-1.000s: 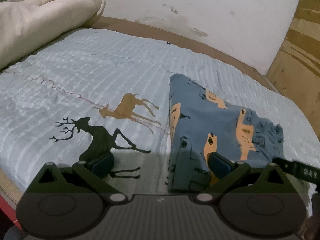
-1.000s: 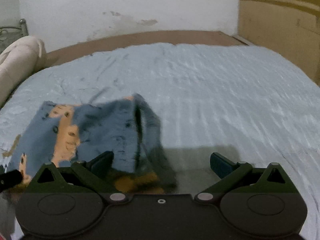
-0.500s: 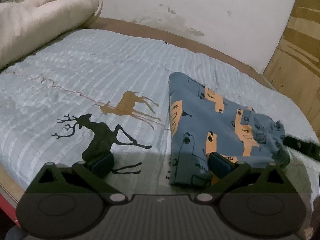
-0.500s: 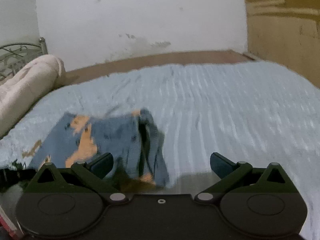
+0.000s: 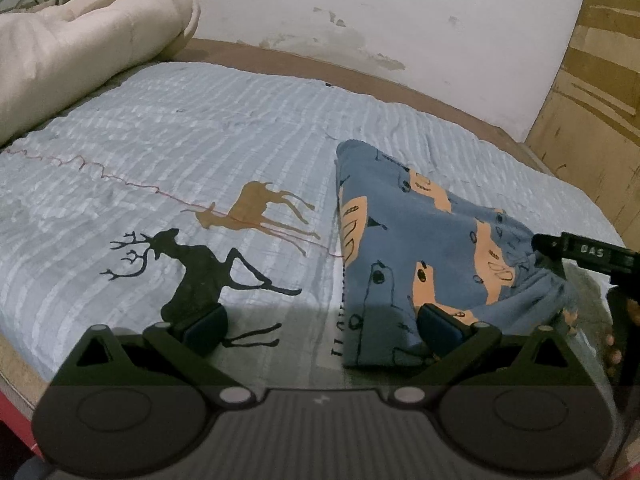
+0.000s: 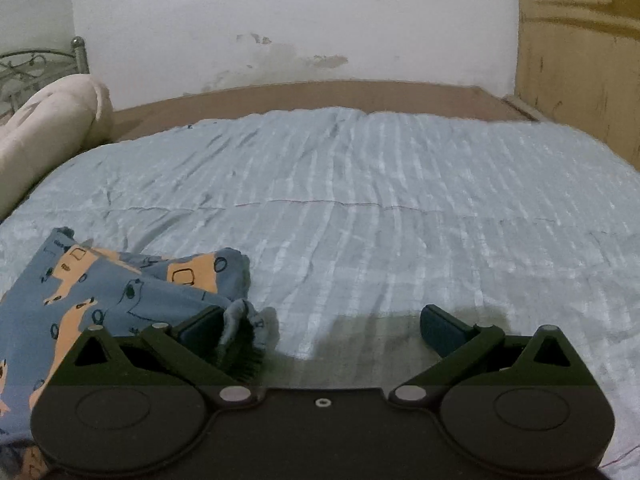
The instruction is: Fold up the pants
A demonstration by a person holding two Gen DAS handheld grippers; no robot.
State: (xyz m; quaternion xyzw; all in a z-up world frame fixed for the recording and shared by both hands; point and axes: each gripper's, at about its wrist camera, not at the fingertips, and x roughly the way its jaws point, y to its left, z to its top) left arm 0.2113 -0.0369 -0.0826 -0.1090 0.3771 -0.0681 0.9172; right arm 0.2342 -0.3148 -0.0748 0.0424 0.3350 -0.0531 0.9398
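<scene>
The pants (image 5: 420, 248) are blue with orange car prints and lie folded in a compact stack on the light blue bed cover. My left gripper (image 5: 320, 320) hovers open at the stack's near left corner, its right fingertip over the cloth and nothing between the fingers. In the right wrist view the pants (image 6: 92, 296) sit at the lower left, with a loose fold of cloth beside the left finger. My right gripper (image 6: 320, 324) is open above bare cover, just right of the stack. The right gripper's body (image 5: 588, 256) shows at the left wrist view's right edge.
A rolled cream duvet (image 5: 80, 52) lies at the bed's far left. The bed cover (image 6: 400, 208) stretches wide to the right of the pants. A wooden panel (image 6: 580, 60) stands at the far right, a white wall behind. The bed's near edge (image 5: 16, 384) is close.
The right gripper has pulled back and up from the pants and now rides steadier; the stack has settled flat. The left gripper has barely moved.
</scene>
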